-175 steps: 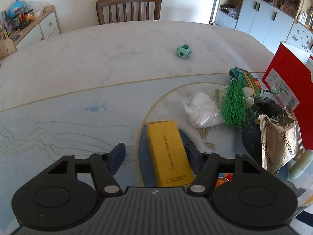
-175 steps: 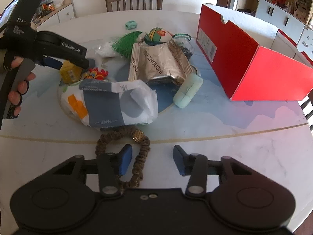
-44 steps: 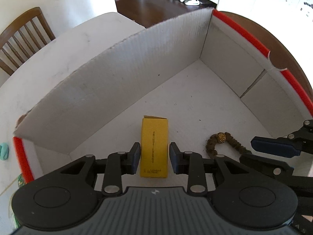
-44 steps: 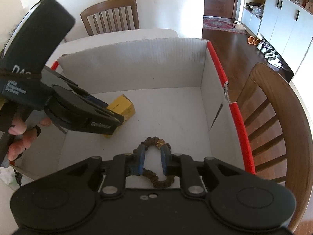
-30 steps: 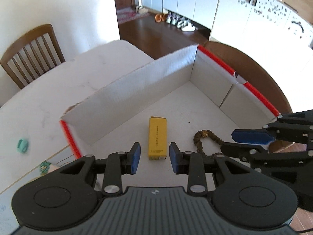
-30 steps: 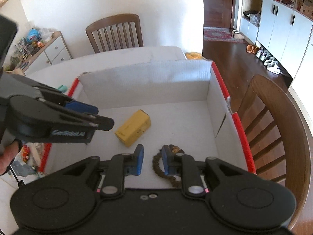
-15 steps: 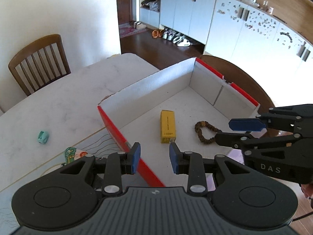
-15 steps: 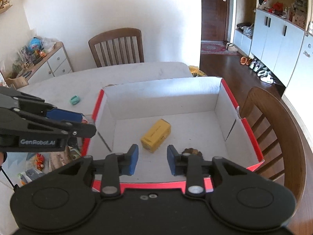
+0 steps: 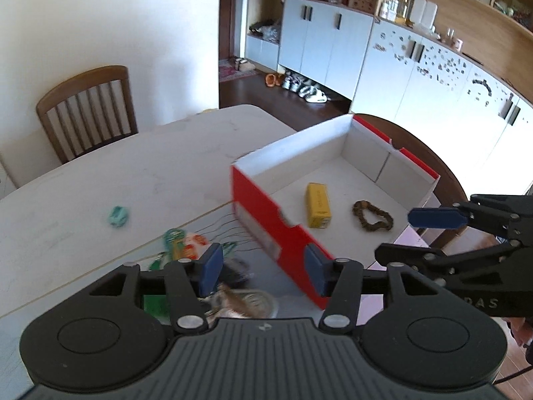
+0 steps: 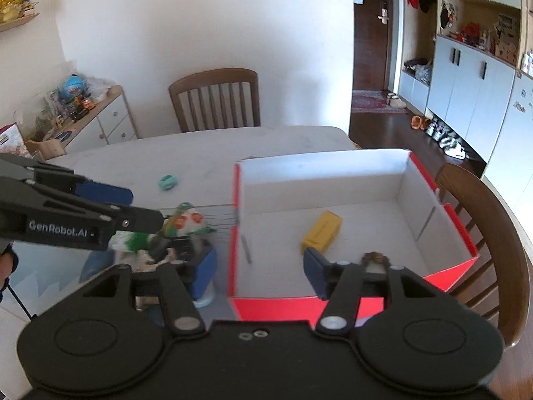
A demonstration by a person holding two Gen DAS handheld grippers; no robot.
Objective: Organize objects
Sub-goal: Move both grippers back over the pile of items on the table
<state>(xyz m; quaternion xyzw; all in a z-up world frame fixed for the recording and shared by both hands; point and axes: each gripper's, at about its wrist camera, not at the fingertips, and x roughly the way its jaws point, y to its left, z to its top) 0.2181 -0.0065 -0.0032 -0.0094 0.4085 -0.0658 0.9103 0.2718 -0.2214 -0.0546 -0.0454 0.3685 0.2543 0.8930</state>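
The red box (image 9: 266,215) with a white inside stands on the table; it also fills the right half of the right wrist view (image 10: 319,183). On its floor lie a yellow carton (image 9: 319,205) (image 10: 322,231) and a brown bead bracelet (image 9: 372,220) (image 10: 374,257), the latter partly hidden behind my right finger. My left gripper (image 9: 263,270) (image 10: 133,205) hovers over the box's near left corner, jaws opening, nothing between them. My right gripper (image 10: 260,273) (image 9: 413,235) hangs above the box's front wall, jaws opening and empty.
A heap of loose items (image 10: 180,226) (image 9: 186,250) lies on the table left of the box. A small teal toy (image 9: 117,216) (image 10: 167,182) sits alone farther back. A wooden chair (image 10: 216,100) stands behind the table, another chair (image 10: 483,233) by the box's right side.
Both grippers have pulled back and upward away from the box, and their jaws have widened. The yellow carton and the bracelet stay on the box floor.
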